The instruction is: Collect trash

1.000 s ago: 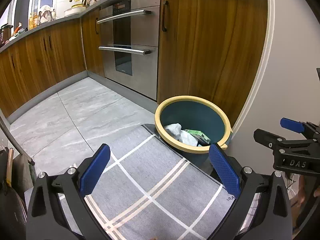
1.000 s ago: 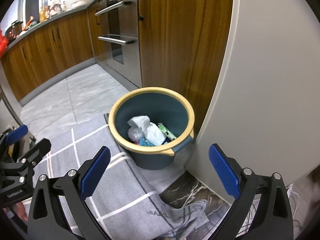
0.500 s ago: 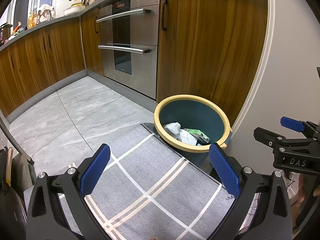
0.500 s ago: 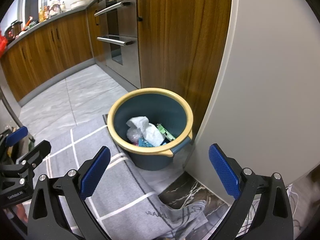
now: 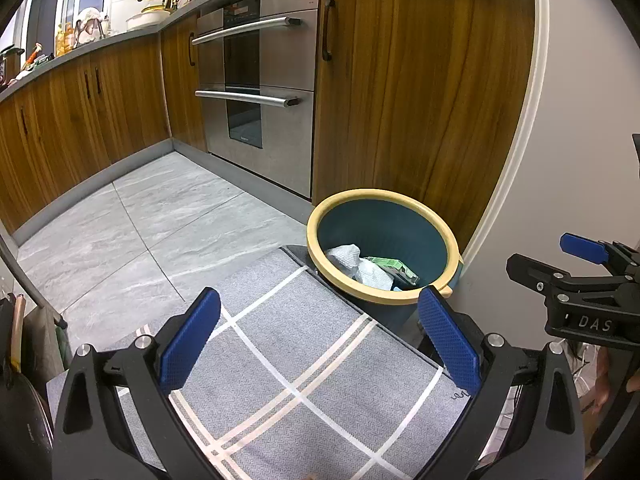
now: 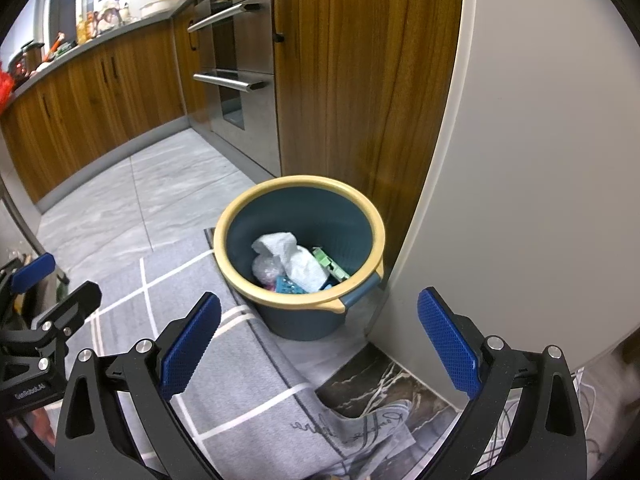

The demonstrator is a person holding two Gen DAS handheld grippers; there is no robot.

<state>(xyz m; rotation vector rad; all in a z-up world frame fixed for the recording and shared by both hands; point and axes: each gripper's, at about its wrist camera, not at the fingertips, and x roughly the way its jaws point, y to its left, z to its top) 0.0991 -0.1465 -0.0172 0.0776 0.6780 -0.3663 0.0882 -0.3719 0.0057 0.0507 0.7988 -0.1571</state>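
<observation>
A dark teal bin with a yellow rim point(image 5: 436, 296) point(image 6: 240, 268) stands on the floor by the wall corner. Inside lie crumpled white paper point(image 6: 296, 258) point(image 5: 360, 264), a green packet point(image 6: 330, 266) point(image 5: 390, 264) and a small blue item point(image 6: 290, 286). My left gripper point(image 5: 318, 338) is open and empty, above the grey mat, short of the bin. My right gripper point(image 6: 318, 340) is open and empty, just in front of the bin. Each gripper also shows at the edge of the other's view.
A grey checked mat point(image 5: 288, 368) point(image 6: 240, 380) lies in front of the bin, its corner rumpled. Wooden cabinets point(image 5: 408, 92) and a steel oven point(image 5: 256, 92) stand behind. A white wall point(image 6: 540, 160) is at the right. Grey floor tiles point(image 5: 132, 224) spread left.
Both views have drawn slightly back and up from the bin. Both grippers stay open and empty.
</observation>
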